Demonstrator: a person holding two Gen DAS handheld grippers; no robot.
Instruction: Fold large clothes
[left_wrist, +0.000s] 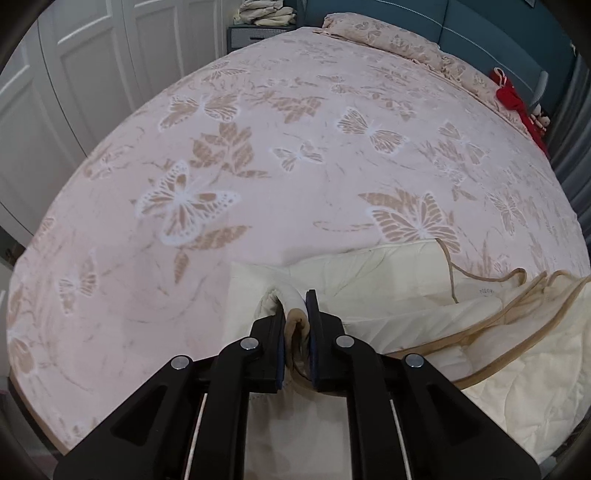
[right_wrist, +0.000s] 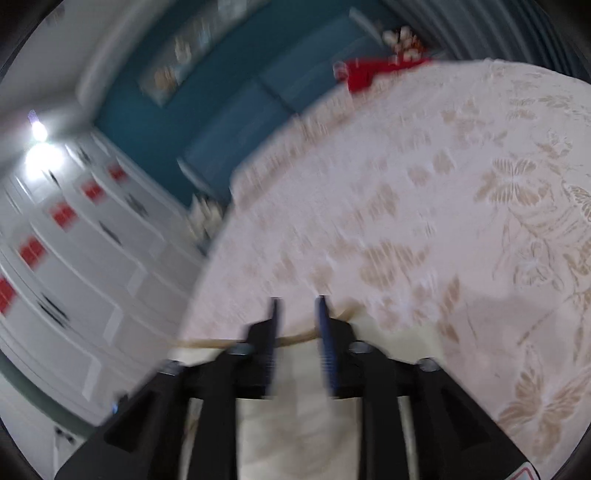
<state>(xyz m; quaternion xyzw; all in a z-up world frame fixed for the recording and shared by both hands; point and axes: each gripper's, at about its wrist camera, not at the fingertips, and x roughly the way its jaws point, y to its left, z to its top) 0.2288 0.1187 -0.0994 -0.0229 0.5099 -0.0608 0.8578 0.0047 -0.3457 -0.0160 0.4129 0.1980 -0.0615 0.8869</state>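
A cream quilted garment (left_wrist: 388, 291) with tan trim lies partly folded on the near part of the bed (left_wrist: 258, 147). My left gripper (left_wrist: 295, 314) is shut on a bunched fold of its tan-trimmed edge, just above the bed. In the blurred right wrist view, my right gripper (right_wrist: 297, 314) is open, its fingers standing over the garment's tan-trimmed edge (right_wrist: 295, 406), with nothing held between them.
The bed has a pink butterfly-print cover. A matching pillow (left_wrist: 388, 40) and a red item (left_wrist: 517, 99) lie at the head by the teal headboard (right_wrist: 221, 110). White wardrobe doors (left_wrist: 74, 74) stand at the left. Folded laundry (left_wrist: 266, 13) sits on a nightstand.
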